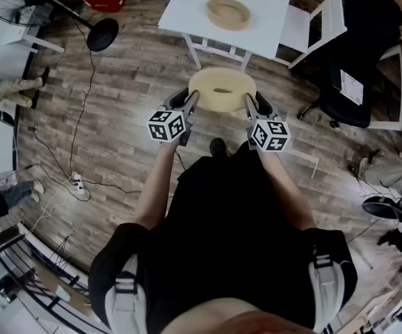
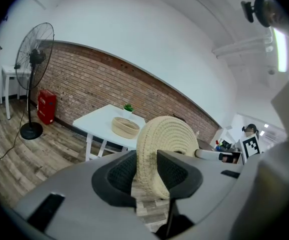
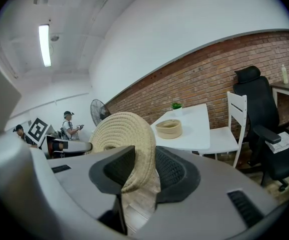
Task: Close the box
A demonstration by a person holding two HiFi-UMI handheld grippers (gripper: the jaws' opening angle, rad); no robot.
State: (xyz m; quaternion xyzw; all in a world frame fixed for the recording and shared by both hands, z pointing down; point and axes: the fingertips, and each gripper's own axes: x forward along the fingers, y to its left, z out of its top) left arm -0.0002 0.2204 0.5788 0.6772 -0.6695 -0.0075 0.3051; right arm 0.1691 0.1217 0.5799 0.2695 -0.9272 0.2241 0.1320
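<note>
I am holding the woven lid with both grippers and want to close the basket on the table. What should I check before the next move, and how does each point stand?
1. Left gripper shut on the lid rim: ok.
2. Right gripper shut on the opposite rim: ok.
3. Lid about level between them: ok.
4. Basket open, upright on the white table: ok.
5. Lid above the basket: not ok; it hangs over the floor, short of the table.
</note>
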